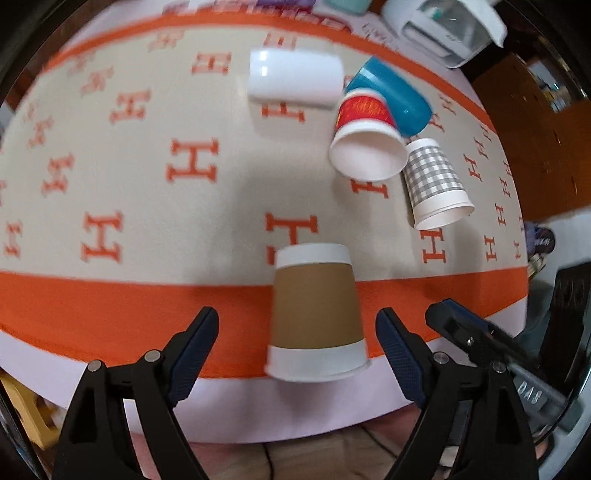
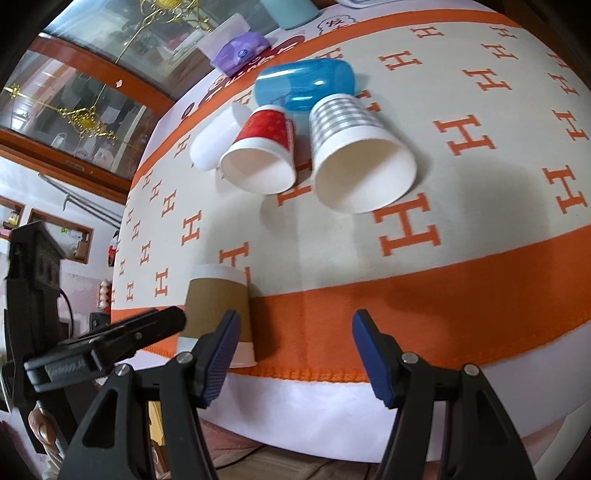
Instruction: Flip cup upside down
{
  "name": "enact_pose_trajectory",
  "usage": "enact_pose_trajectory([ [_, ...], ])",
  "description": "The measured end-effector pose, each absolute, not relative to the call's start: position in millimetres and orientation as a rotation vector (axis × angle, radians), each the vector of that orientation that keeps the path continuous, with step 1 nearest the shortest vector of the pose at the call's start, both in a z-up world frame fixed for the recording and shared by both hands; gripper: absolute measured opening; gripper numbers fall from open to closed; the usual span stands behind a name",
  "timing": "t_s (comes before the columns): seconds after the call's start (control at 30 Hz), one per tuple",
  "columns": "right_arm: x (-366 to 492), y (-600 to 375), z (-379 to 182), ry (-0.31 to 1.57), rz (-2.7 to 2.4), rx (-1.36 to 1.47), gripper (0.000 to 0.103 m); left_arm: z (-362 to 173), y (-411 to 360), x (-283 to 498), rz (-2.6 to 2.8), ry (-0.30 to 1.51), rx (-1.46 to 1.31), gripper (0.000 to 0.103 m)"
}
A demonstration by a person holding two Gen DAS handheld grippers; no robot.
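Observation:
A brown-sleeved paper cup (image 1: 316,314) stands upside down on the orange border of the tablecloth, between the open fingers of my left gripper (image 1: 297,332), which does not touch it. It also shows in the right wrist view (image 2: 216,306), left of my right gripper (image 2: 295,332), which is open and empty. Further back lie a red paper cup (image 1: 365,144) and a grey checked paper cup (image 1: 436,182) on their sides, mouths toward me; they show in the right wrist view as the red cup (image 2: 260,155) and the checked cup (image 2: 356,155).
A white cup (image 1: 295,79) and a blue plastic cup (image 1: 393,96) lie on their sides behind the red one. The table's near edge (image 2: 314,406) runs just in front of both grippers. A white appliance (image 1: 439,27) stands at the back right.

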State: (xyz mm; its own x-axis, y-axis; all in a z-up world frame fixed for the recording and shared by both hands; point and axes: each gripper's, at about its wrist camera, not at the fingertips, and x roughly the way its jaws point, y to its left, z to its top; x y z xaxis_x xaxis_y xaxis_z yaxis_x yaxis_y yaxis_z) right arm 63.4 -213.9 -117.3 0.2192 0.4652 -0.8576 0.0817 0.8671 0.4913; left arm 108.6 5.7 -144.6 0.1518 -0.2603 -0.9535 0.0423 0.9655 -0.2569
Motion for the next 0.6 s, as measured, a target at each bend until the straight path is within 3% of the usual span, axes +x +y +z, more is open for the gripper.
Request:
enact_pose_trajectory([
  [0.3, 75, -185, -119, 1.396, 0.377, 0.511, 0.063, -114, 40, 92, -0.266, 1.26, -0.094, 0.085],
  [0.6, 91, -148, -134, 1.48, 0.464, 0.529, 0.063, -137, 61, 84, -0.217, 1.264, -0.125, 0.085],
])
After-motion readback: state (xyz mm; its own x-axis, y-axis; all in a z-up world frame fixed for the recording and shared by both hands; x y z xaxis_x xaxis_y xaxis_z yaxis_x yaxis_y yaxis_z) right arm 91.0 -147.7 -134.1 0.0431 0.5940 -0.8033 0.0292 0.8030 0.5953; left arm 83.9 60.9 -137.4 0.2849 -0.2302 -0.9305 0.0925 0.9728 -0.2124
